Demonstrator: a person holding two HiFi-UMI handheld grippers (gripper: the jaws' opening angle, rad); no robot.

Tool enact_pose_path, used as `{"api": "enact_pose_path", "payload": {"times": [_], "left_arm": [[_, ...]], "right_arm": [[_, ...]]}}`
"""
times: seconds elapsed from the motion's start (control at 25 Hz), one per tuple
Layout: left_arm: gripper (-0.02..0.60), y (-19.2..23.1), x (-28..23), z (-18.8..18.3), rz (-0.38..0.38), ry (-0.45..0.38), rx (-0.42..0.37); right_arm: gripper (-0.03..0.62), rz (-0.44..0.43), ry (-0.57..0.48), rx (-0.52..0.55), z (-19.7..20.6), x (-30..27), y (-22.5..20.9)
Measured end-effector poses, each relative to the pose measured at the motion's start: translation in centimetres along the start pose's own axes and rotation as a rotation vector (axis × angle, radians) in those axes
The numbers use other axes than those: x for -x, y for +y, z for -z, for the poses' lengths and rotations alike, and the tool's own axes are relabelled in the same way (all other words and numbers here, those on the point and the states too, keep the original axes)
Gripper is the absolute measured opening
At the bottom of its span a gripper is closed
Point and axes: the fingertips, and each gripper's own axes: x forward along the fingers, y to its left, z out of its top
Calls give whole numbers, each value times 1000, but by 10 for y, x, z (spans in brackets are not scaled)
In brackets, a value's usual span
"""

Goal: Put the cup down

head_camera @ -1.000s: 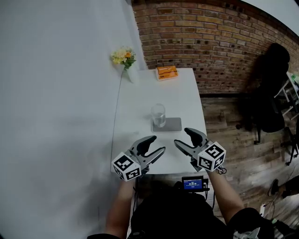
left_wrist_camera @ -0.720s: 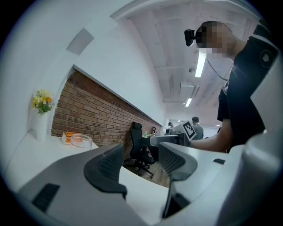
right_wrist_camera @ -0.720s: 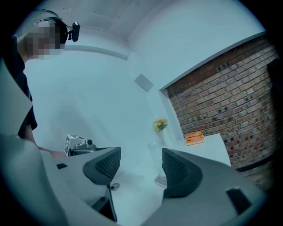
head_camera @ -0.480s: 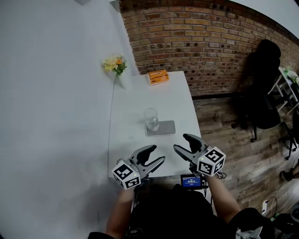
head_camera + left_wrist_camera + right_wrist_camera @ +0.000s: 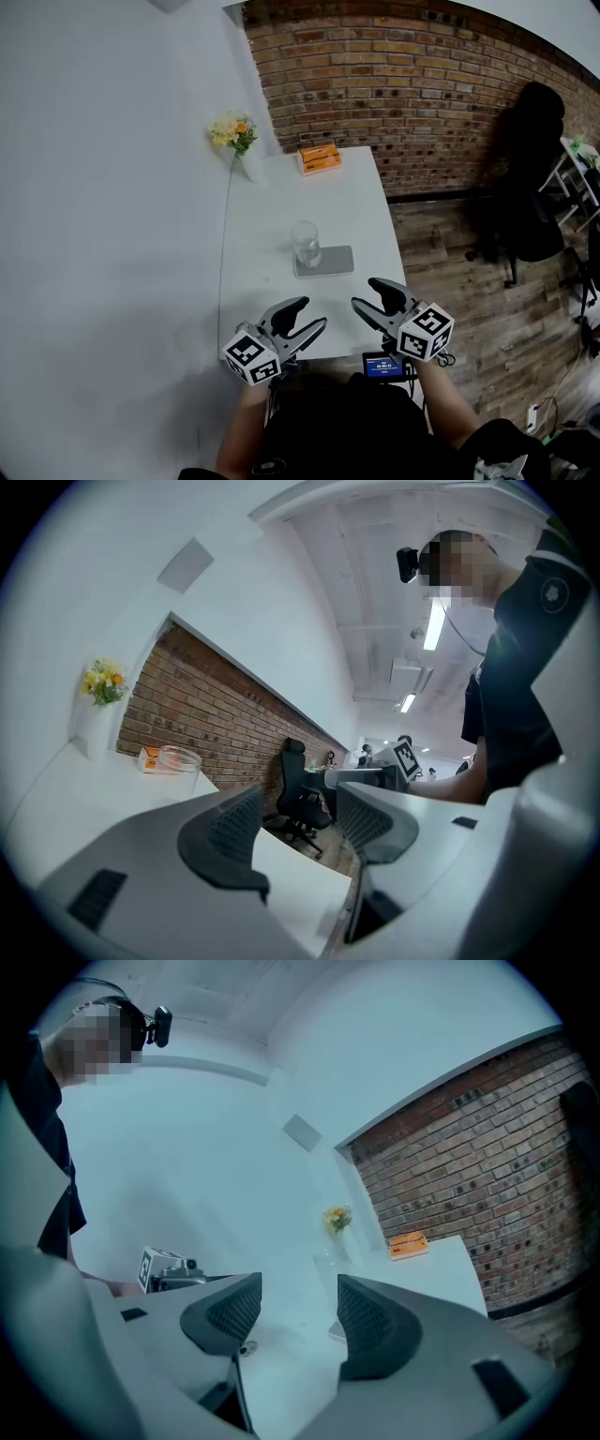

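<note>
Head view: cup (image 5: 305, 244) stands upright on the grey coaster (image 5: 333, 262) mid-worktop (image 5: 281, 197), already set down by my reading. It lies straight ahead of my left tool (image 5: 311, 314), well apart, and ahead-left of my right tool (image 5: 366, 293); left is slightly nearer. Left jaws apart, empty. Right jaws closing, gap showing, nothing between.

Head view: steep down over table (image 5: 281, 216). Gripper views: low at near edge, crossing. All share cup (image 5: 305, 245).
</note>
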Motion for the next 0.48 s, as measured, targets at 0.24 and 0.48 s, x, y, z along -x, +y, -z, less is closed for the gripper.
{"api": "enact_pose_path", "payload": {"times": [0.24, 0.48], "left_arm": [[256, 6, 4, 0, -12, 2, -5], [256, 8, 8, 1, -34, 4, 3]], "right_arm": [[265, 6, 12, 20, 2, -2, 1], [265, 10, 22, 22, 3, -1, 3]]}}
